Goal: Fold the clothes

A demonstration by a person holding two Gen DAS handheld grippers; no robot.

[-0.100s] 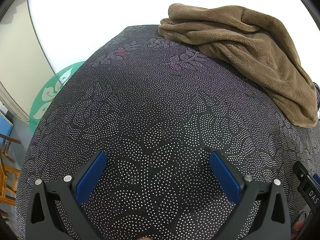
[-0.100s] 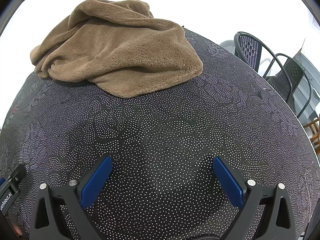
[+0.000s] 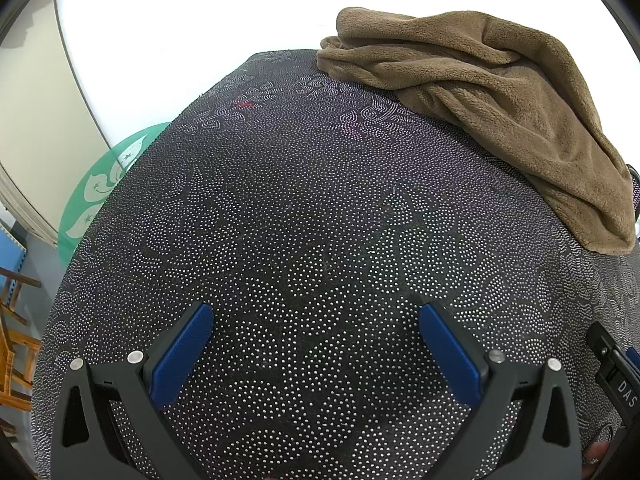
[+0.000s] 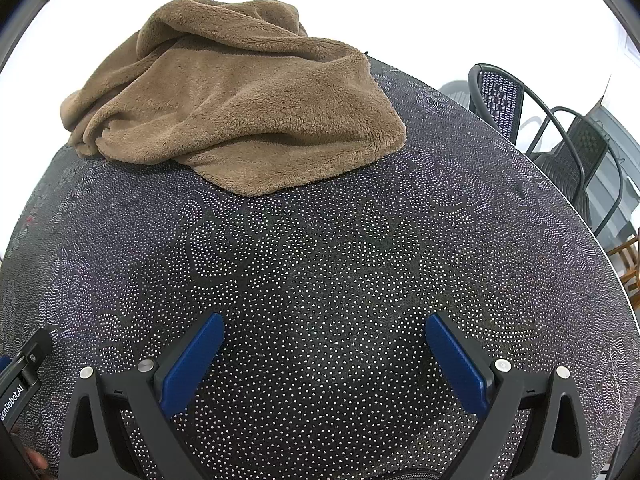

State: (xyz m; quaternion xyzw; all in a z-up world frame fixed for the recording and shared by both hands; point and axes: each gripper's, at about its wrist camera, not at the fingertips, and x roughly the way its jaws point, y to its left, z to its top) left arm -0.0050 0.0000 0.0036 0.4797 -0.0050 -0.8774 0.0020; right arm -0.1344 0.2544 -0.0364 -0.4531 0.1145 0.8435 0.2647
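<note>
A table [image 3: 304, 240] covered in a dark cloth printed with fans of small white dots fills both views. A crumpled brown fleece garment [image 3: 500, 108] lies in a loose heap at the table's far edge, on the right in the left wrist view and on the left in the right wrist view [image 4: 240, 112]. The near part of the cloth [image 4: 328, 288] is bare and flat.
</note>
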